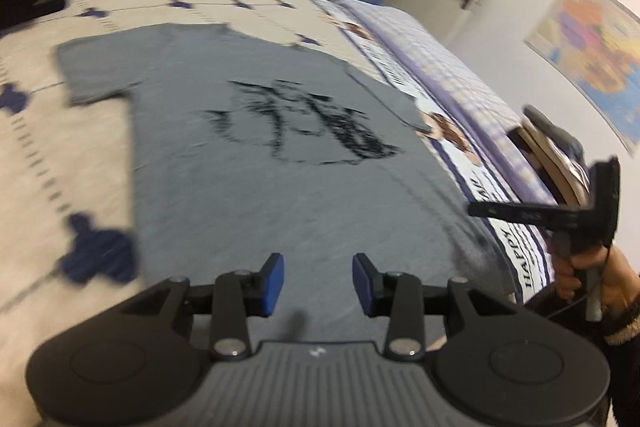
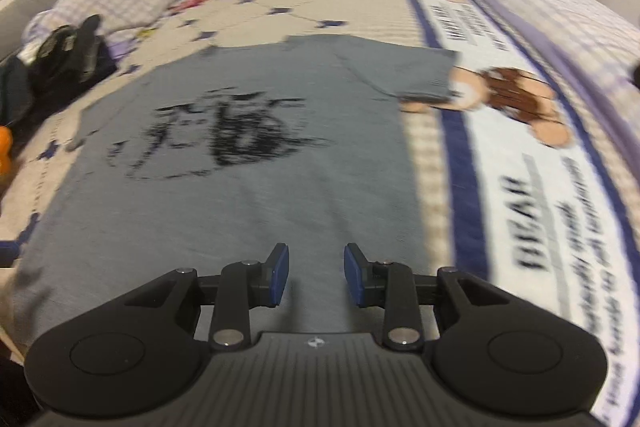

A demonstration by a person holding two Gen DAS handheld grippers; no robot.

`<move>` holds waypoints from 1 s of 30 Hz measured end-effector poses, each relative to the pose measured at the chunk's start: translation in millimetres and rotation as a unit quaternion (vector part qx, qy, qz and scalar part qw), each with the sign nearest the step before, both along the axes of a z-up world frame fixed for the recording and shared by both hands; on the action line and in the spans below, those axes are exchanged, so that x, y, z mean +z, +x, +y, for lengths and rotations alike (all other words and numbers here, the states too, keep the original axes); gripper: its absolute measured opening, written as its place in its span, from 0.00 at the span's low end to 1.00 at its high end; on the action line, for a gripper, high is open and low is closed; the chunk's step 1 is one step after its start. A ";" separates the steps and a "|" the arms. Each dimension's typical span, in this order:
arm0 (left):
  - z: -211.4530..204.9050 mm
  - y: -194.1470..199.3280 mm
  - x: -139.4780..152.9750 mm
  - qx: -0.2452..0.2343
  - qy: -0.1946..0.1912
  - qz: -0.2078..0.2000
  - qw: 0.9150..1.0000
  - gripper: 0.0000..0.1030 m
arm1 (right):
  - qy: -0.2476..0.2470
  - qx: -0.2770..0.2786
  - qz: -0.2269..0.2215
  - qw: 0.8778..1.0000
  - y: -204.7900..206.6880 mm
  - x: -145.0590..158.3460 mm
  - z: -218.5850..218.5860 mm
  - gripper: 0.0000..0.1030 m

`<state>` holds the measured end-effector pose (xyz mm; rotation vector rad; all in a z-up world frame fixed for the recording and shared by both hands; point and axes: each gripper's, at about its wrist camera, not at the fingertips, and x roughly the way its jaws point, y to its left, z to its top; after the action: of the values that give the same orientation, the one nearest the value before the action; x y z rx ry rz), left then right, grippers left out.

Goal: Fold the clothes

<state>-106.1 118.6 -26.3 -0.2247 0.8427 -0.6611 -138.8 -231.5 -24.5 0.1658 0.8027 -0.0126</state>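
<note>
Left wrist view: our 2 tongs (image 1: 318,285) (image 2: 316,275) hover open (empty) above the grey T-shirt (image 1: 280,187); pinching bedspread (image 1: 80,147) too could spoil folding.

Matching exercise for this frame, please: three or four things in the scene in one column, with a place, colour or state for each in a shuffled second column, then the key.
1. grey T-shirt
2. left gripper
3. bear print
4. wall map

a. on the quilt's border, by a sleeve
b. spread flat, print up
c. hung beside the door
d. jaws apart, nothing between

Pairs: 1-b, 2-d, 3-a, 4-c
</note>
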 end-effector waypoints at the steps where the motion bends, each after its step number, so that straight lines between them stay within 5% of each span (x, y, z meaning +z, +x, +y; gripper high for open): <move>1: -6.2 3.9 -3.4 -0.010 -0.001 -0.005 1.000 0.38 | 0.001 0.008 -0.005 1.000 4.7 -2.5 5.3 0.32; 8: -19.6 20.9 -40.7 -0.050 0.010 0.004 0.999 0.38 | 0.004 0.046 -0.011 0.999 31.9 -27.1 24.7 0.32; 22: 2.3 2.4 -37.7 -0.131 -0.004 0.053 0.990 0.42 | -0.017 0.161 0.006 0.987 -9.8 -28.3 68.9 0.32; 30: -7.9 17.9 -27.3 -0.104 -0.021 0.029 0.994 0.47 | 0.002 0.164 -0.029 0.986 -0.5 -16.4 69.4 0.32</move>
<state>-88.2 110.7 -53.7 -0.1962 0.9165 -0.8701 -139.3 -162.1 -40.8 0.0356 0.7633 0.3045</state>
